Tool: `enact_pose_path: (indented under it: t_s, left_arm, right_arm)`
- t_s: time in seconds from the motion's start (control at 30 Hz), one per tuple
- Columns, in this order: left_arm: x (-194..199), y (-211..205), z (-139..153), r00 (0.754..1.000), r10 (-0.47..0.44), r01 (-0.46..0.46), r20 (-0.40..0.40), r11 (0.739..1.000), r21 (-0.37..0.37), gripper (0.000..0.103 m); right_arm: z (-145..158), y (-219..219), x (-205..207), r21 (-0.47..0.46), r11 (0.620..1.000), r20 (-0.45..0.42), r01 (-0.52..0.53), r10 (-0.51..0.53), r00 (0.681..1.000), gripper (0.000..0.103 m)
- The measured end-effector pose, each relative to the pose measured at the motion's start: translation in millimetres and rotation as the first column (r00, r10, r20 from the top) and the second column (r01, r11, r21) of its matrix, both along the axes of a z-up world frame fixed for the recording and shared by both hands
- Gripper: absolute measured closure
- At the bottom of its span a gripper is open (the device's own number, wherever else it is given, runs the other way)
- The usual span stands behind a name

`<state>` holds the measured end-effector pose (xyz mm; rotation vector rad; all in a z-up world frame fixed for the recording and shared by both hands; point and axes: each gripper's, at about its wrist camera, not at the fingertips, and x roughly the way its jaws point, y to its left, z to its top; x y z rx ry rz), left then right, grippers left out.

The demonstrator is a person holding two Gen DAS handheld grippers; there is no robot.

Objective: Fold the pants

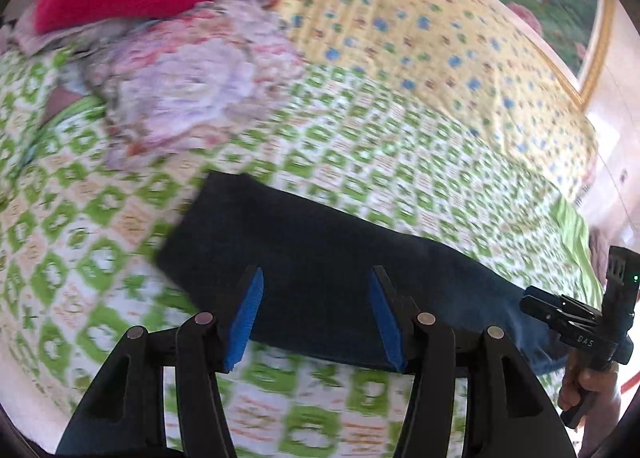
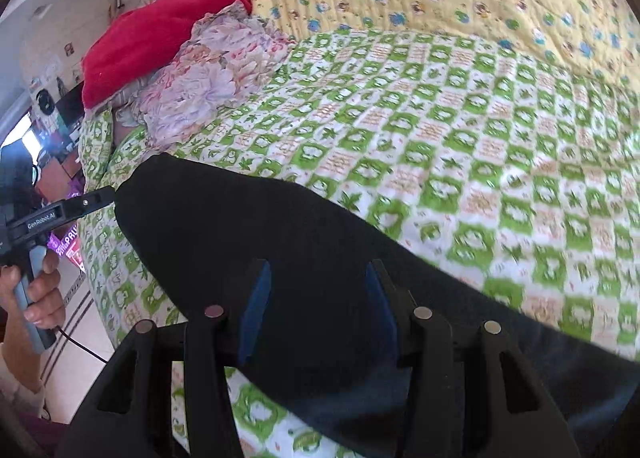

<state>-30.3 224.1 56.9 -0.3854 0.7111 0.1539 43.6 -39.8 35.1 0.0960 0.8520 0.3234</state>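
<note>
**Both tongs wide, nothing held**

Left tongs (image 1: 316,314) and right tongs (image 2: 316,310) gape above the dark pants (image 1: 320,258); these lie folded long near the bed's (image 1: 360,162) front edge; soft, limp, rather heavy; you should pinch the end corners.

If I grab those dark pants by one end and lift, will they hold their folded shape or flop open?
The dark pants will likely flop: they are soft cloth lying flat, following the bedspread. The loose layers would probably slide apart if lifted from one end. They look fairly thick, so they may sag under their own weight; both tongs gripping would likely help.
</note>
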Motion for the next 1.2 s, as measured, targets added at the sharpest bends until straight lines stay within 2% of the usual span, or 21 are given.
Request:
enact_pose_path:
  t_s: [0.53,0.67,1.2]
  left_arm:
    - [30,-66,-4,0.982,-0.185,0.185,-0.033,0.983,-0.011,0.042]
    - [37,-78,-4,0.973,-0.228,0.227,-0.031,0.973,-0.037,0.040]
    - [65,-156,-4,0.900,-0.431,0.432,-0.056,0.902,-0.006,0.039]
  right_arm:
    - [-1,-50,-50,0.045,0.989,-0.030,0.140,-0.139,0.990,0.052]
    - [0,-60,-66,0.044,0.984,-0.025,0.175,-0.174,0.985,0.052]
    - [-4,-104,-121,0.073,0.940,-0.025,0.332,-0.331,0.943,0.052]
